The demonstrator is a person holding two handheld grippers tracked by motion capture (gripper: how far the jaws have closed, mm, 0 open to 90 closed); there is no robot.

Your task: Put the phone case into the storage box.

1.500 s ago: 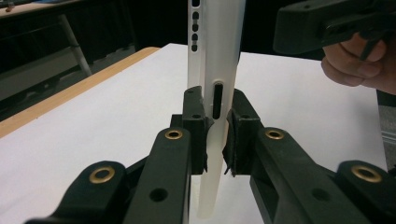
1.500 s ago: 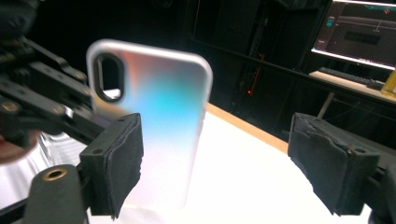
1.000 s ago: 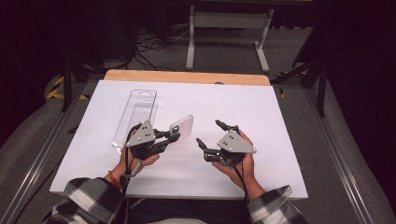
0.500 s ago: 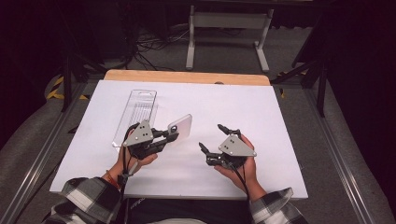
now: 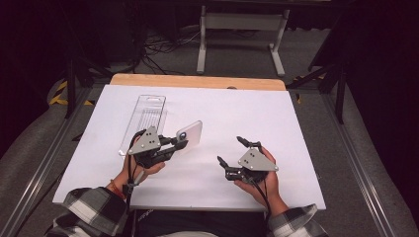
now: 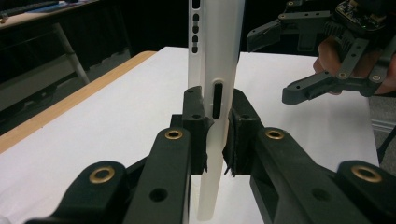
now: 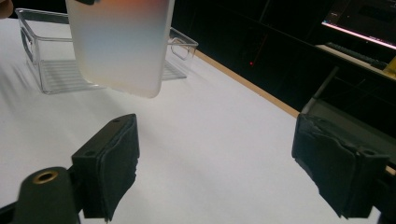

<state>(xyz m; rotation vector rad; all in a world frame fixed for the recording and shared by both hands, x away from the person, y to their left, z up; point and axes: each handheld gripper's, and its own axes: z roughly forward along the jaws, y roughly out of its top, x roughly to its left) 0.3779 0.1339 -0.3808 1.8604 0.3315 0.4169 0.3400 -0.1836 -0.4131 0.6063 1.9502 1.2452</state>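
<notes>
phone case (image 5: 190, 135) clamped in left hand-held gripper (image 5: 179, 142), right hand-held gripper (image 5: 232, 151) jaws just opening, empty

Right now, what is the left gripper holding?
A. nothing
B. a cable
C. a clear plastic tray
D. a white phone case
D: in the left gripper view the left gripper has its jaws pressed on both sides of the thin white phone case, held off the table.
</notes>
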